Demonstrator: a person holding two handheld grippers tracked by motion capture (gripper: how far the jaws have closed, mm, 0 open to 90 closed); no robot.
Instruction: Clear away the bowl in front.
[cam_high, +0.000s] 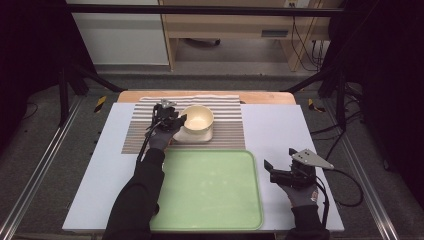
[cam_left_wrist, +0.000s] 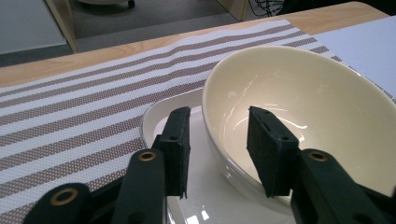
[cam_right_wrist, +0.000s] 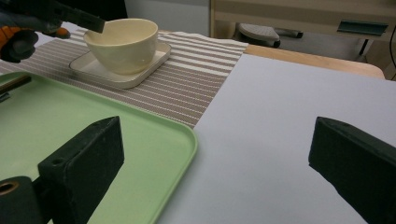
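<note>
Left tool (cam_left_wrist: 218, 154) at near rim of glossy cream ceramic bowl (cam_left_wrist: 299, 107), jaws astride the bowl wall: one pad outside, one inside, narrow gap, no clear pressing contact visible on either pad. Bowl upright, seated on a shallow white square dish (cam_left_wrist: 154, 121), dish on a brown-and-white striped woven placemat (cam_left_wrist: 70, 126) at far side of worktop. In high view, left tool (cam_high: 175, 121) just left of bowl (cam_high: 198, 119), gloved left hand (cam_high: 161, 139) behind it, dark sleeve running back across left edge of pale green rectangular plastic tray (cam_high: 210, 190). Tray empty of items, lying near front edge of worktop, just in front of placemat (cam_high: 227, 132). Right tool (cam_high: 276, 170) to right of tray, over pale blue-grey worktop surface (cam_high: 272, 130), jaws spread wide, nothing between them. Right gripper view: wide gap between own black jaws, tray corner (cam_right_wrist: 177, 140) below, bowl (cam_right_wrist: 122, 43) and dish (cam_right_wrist: 107, 74) farther off at upper left.
</note>
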